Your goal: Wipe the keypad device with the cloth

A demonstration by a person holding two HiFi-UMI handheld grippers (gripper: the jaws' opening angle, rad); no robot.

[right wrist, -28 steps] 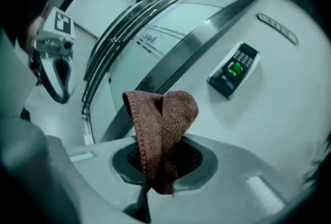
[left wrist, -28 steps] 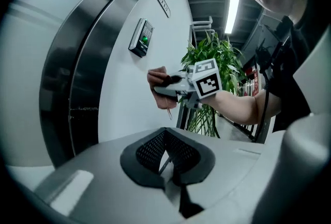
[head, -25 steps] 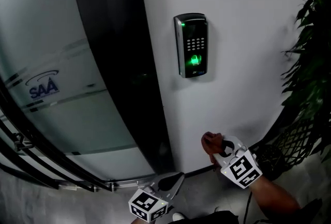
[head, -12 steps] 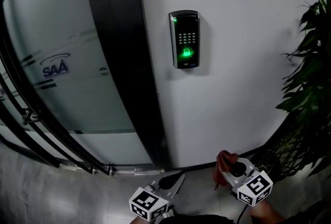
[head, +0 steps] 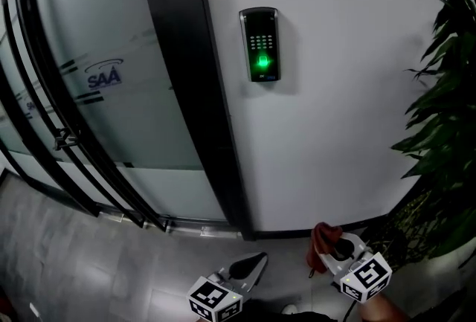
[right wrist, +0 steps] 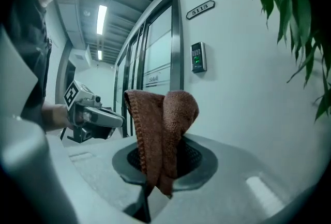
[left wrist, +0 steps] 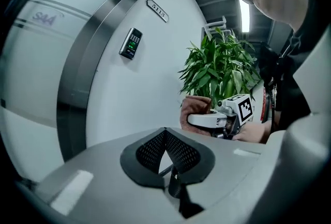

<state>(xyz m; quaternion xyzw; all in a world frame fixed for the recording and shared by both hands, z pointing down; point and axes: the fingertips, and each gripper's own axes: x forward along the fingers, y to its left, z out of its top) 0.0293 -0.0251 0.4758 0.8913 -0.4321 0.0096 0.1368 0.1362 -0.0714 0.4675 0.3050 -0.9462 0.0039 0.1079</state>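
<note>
The keypad device (head: 260,44) hangs upright on the white wall (head: 349,90), just right of a dark door frame (head: 195,90). A green light glows on its lower half, with rows of small keys above the light. It sits high up, well apart from both tongs, and nothing touches it.

The right tongs (head: 327,250) are low in the head view, near the foot of the wall. Their jaws are clamped on the cloth (head: 324,237), a reddish-brown terry piece. In the right gripper view the cloth rises from between the jaws, folds over at the top and hangs in two thick lobes in front of the pads. A short end pokes out below the grip.

The left tongs (head: 251,264) are lower and further left, over the grey floor (head: 89,261). Their jaws are closed together, and the dark mesh pads meet in a point with nothing held between them. The two tongs are near each other but do not touch. Each carries a cube with square markers, the left cube (head: 214,299) and the right cube (head: 366,277).

Left of the door frame is a frosted glass door (head: 111,112) printed with blue letters reading SAA. A leafy green plant (head: 446,112) stands at the right, beside the wall. From the left gripper view, a small number plate (left wrist: 156,10) reading 5113 is fixed to the wall above the keypad device
</note>
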